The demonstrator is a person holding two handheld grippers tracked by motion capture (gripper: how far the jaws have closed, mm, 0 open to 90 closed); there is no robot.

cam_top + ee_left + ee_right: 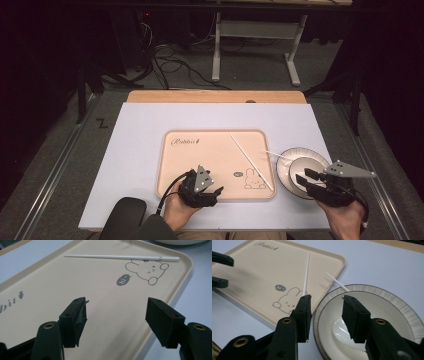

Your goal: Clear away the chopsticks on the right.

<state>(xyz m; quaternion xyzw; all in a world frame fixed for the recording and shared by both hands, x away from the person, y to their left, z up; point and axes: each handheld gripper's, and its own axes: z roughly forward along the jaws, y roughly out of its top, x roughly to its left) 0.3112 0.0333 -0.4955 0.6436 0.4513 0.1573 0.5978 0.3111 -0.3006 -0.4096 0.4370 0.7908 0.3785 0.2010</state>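
The plate (372, 315) sits just under the half-open, empty jaws of the right gripper (325, 312); it looks hard, smooth and breakable, so pinch its near rim gently.

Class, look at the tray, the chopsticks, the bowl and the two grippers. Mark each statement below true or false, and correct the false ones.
1. One chopstick lies on the tray. True.
2. The second chopstick lies on the tray too. False: it rests on the bowl's rim.
3. The bowl sits on the tray. False: it stands beside it, on the table.
4. The left gripper holds nothing. True.
5. The right gripper grips a chopstick. False: nothing is between its jaws.
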